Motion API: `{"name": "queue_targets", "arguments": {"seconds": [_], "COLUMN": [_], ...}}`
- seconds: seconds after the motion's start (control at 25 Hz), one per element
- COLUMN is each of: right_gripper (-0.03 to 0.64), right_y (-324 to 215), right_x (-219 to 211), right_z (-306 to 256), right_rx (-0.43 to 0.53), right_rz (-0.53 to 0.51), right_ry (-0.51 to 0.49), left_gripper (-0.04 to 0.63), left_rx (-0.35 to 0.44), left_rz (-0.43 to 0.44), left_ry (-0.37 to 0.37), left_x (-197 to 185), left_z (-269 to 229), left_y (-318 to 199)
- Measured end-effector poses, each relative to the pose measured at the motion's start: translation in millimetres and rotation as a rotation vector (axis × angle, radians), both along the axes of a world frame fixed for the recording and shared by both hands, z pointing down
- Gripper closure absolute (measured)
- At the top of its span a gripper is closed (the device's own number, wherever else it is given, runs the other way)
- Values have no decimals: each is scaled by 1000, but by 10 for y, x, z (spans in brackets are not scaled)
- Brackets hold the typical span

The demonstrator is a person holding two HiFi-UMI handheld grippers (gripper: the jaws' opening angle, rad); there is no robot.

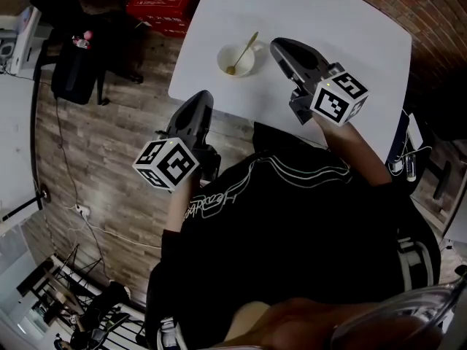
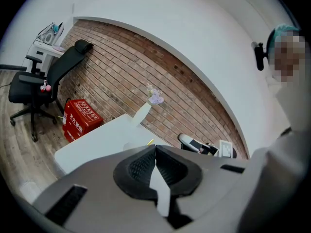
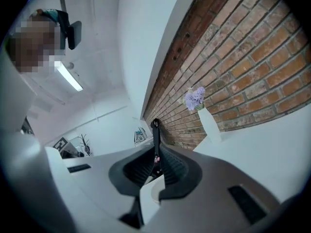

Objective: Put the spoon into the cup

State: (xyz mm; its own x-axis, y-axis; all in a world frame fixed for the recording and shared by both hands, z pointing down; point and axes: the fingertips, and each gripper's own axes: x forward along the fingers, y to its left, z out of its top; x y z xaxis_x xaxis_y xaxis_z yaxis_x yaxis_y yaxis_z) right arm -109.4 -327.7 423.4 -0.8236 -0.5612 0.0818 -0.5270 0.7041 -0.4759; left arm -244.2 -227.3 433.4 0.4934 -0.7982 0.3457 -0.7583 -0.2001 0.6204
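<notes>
A white cup stands on the white table near its front edge. A gold spoon rests inside the cup, its handle leaning out to the upper right. My right gripper hovers just right of the cup, shut and holding nothing. My left gripper is lower left, off the table's edge over the floor, also shut and holding nothing. The left gripper view shows its jaws closed, with the spoon's yellow tip just above them. In the right gripper view the jaws are pressed together.
A red box sits on the wooden floor beside the table's far left corner. A black office chair stands to the left. A white vase with purple flowers stands on the table by the brick wall.
</notes>
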Motion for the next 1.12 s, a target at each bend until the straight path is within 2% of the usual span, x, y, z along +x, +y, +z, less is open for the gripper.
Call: {"name": "queue_targets", "arguments": {"seconds": [0.28, 0.72, 1.12], "right_gripper": [615, 620, 620], "right_y": [558, 1209, 1351], "right_x": [-84, -300, -263], "right_z": [-465, -567, -540], "right_rx": [108, 45, 65], "right_rz": [-128, -353, -351], "right_ry": [-36, -58, -37], "left_gripper": [591, 591, 591], "left_rx": [75, 144, 169], "left_rz": [-3, 24, 63], "left_ry": [4, 1, 3], "left_x": [71, 203, 333], "left_z": [-268, -510, -555], "left_y": [249, 500, 600]}}
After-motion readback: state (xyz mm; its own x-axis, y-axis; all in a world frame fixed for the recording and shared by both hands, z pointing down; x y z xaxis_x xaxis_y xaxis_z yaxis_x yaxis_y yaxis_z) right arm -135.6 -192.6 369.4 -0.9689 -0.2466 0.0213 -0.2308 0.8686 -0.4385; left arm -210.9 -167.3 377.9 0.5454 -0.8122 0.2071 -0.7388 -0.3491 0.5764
